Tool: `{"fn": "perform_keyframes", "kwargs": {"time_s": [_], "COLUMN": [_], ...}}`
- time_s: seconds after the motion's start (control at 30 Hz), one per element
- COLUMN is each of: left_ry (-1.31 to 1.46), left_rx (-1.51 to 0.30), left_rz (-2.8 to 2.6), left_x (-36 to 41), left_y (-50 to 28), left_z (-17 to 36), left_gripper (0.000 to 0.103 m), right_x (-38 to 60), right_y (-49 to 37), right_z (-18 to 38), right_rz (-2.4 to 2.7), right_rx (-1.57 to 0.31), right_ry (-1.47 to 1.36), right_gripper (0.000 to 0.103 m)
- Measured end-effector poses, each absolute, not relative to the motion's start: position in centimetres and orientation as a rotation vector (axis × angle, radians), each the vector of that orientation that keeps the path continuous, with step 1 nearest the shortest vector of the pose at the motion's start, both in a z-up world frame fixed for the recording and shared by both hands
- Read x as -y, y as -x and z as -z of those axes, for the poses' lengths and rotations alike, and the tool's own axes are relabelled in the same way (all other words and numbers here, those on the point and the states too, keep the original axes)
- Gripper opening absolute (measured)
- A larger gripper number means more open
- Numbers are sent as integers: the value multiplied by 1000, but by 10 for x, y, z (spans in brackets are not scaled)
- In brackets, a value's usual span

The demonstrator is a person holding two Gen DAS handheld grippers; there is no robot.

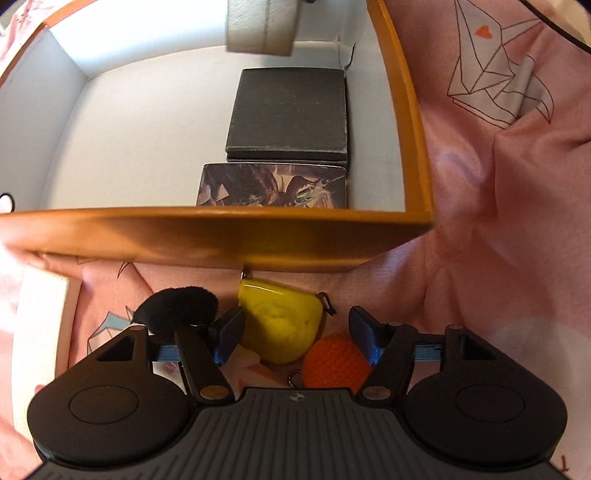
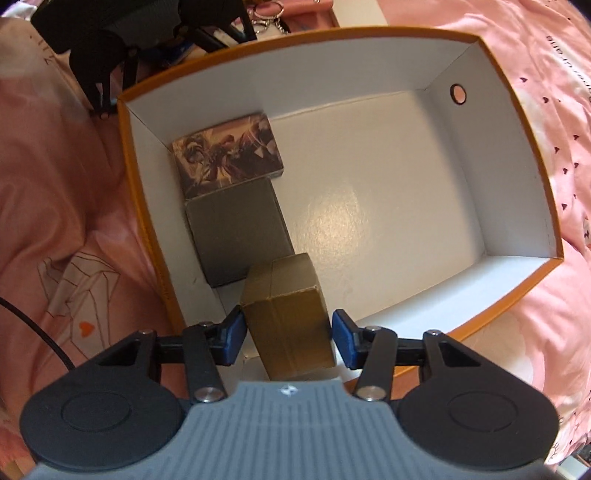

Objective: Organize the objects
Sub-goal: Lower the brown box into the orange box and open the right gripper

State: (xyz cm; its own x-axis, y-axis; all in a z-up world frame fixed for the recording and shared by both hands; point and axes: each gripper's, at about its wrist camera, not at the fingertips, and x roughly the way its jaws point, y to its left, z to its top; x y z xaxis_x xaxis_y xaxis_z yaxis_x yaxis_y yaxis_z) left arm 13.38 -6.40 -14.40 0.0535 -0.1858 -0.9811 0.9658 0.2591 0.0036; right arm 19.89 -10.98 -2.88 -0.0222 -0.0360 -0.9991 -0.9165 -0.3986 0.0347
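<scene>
Left wrist view: we look down past the left gripper (image 1: 295,334), its blue pads spread wide and pressing on nothing.
Between the pads: we find a yellow charm (image 1: 279,319) near the left pad and an orange crocheted ball (image 1: 338,360) beside the right pad, both lying on the pink bedsheet (image 1: 498,221).
Nearby clutter: a black fuzzy pompom (image 1: 177,308) sits just beyond the left finger, and a metal ring (image 1: 294,379) lies below the charm.
In the way: the near orange wall of the orange box (image 1: 221,232) stands between these small things and the box floor.
Right wrist view: our right gripper (image 2: 288,336) pinches a tan cardboard box (image 2: 288,317) between its blue pads, held above the near left corner of the orange box (image 2: 517,288).
Box contents: along the left wall we see a picture-printed box (image 2: 227,153) at the far end and a dark grey square box (image 2: 238,229) touching it on the near side; the rest of the white floor is bare.
Box detail: a round hole (image 2: 459,95) is cut in the far right wall.
Beyond the box: we see the left gripper (image 2: 110,44) over the sheet at the far left corner, with keyrings (image 2: 266,16) beside it.
</scene>
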Motion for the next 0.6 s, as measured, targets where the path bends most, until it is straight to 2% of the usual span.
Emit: {"fn": "perform_keyframes", "kwargs": {"time_s": [0.37, 0.47, 0.6], "left_ry": [-946, -960, -892], "left_rx": [-1180, -1190, -1176], "left_rz": [1176, 1176, 1121], "left_x": [56, 56, 42], "left_y": [-143, -141, -135], "left_z": [161, 165, 160], "left_gripper": [78, 71, 70], "right_x": [101, 97, 93], "right_y": [-209, -206, -201], "right_z": [37, 40, 45], "right_rz": [-1581, -1591, -1599], "right_rx": [-1087, -1097, -1079], "right_ry": [1646, 1697, 1772], "right_gripper": [52, 52, 52]}}
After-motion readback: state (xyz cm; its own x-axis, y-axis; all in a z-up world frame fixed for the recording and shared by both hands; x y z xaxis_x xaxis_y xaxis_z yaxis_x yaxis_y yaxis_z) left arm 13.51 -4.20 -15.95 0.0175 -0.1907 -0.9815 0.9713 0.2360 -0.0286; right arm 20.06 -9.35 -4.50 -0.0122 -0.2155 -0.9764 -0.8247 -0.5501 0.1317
